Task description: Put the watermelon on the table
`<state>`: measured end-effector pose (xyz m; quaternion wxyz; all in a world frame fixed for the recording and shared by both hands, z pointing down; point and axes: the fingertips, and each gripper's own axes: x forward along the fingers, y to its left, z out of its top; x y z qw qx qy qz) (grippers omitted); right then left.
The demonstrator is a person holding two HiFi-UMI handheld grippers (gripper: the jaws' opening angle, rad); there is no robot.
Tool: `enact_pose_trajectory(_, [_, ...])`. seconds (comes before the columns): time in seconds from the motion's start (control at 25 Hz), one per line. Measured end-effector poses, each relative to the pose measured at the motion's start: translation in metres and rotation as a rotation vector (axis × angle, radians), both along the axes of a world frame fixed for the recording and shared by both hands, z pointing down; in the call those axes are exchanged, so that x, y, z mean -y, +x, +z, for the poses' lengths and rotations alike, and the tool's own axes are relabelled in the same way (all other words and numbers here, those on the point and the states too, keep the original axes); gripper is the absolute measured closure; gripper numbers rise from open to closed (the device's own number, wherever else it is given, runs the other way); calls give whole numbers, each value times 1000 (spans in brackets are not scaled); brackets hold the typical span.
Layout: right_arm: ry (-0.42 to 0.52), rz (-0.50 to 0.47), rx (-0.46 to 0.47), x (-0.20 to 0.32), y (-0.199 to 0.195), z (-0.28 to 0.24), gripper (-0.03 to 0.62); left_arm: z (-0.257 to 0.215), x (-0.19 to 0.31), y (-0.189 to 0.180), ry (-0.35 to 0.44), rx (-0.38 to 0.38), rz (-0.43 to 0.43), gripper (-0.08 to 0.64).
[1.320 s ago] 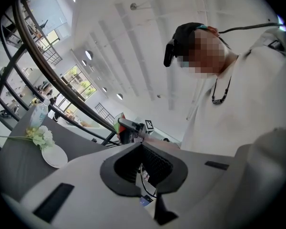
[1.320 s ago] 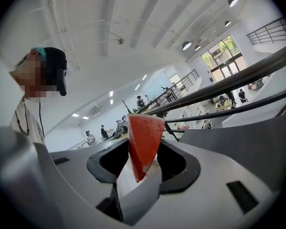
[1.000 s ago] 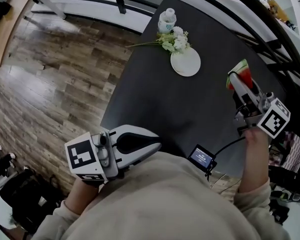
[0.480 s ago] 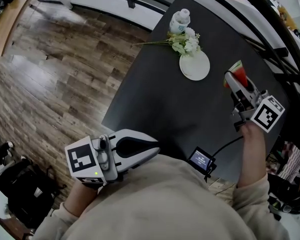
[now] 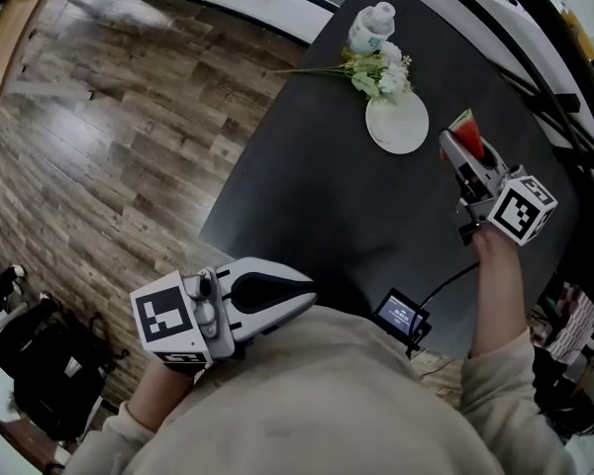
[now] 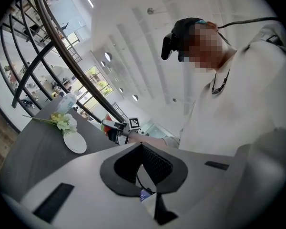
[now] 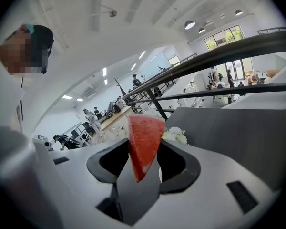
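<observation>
Right gripper view showed the right gripper (image 7: 145, 151) clenched on the watermelon (image 7: 144, 132), apparently just above the dark tabletop (image 5: 317, 186) beside the plate (image 5: 397, 124). It was not yet set down. The left gripper (image 6: 142, 146) was closed and empty.

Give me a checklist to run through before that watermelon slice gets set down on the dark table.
1. Grip on the watermelon slice by the right hand-held gripper: ok.
2. Bare table near the slice to land on: ok.
3. Slice apart from the plate and flowers: ok.
4. Height of slice above the table: cannot tell.
5. The left hand-held gripper shut, empty, out of the way: ok.
</observation>
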<state>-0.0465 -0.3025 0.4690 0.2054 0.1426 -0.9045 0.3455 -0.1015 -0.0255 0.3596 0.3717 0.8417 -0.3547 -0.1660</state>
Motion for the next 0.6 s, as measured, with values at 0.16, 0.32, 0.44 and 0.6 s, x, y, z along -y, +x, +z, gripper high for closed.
enact_pose_trajectory(0.16, [0, -5, -19, 8, -7, 19, 394, 9, -1, -3, -29, 2, -2, 558])
enact_pose_trajectory(0.32, [-5, 27, -43, 16, -12, 33, 394, 11, -4, -4, -40, 1, -6, 558])
enact_pose_trajectory(0.44, [-9, 66, -68, 24, -13, 47, 394, 13, -2, -6, -42, 5, -11, 558])
enact_pose_trajectory(0.6, [-22, 86, -115, 30, -11, 69, 394, 14, -5, -11, -50, 4, -30, 558])
